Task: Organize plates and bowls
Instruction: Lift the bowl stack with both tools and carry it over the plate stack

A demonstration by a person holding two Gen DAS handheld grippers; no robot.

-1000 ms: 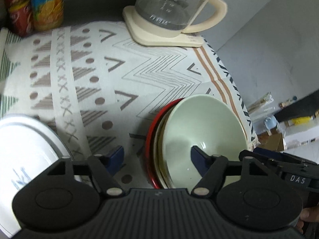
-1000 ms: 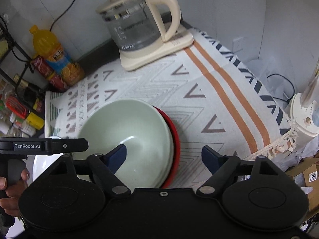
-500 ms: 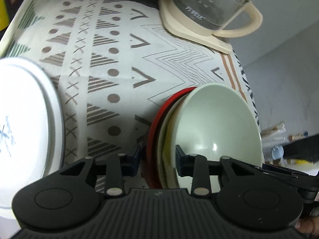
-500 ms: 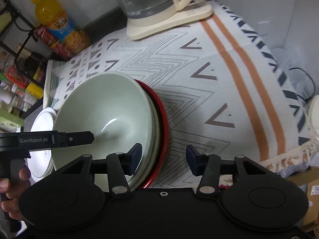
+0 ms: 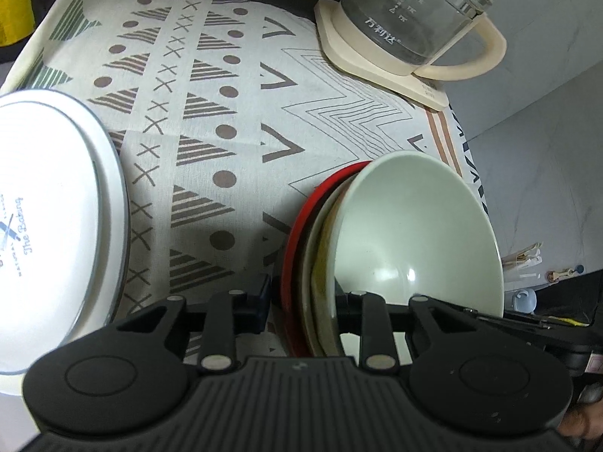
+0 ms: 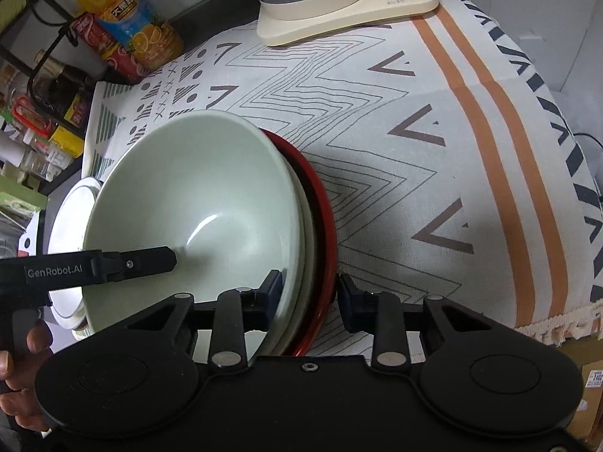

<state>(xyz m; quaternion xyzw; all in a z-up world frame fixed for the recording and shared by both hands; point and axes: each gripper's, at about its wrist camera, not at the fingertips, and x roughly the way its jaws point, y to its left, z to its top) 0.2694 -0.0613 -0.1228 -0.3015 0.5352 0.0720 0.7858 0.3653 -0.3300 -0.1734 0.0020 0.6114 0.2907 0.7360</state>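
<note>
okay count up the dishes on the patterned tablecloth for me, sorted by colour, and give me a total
Pale green bowl: 1
Cream dish nested under the green bowl: 1
Red plate at the bottom of the stack: 1
White plate with blue lettering, off to the side: 1
Total: 4

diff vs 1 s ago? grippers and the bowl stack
Both grippers closed in on the bowl stack from opposite sides: left gripper and right gripper went from wide open to clamped over its rims. The white plate, kettle and cloth stayed put.
</note>
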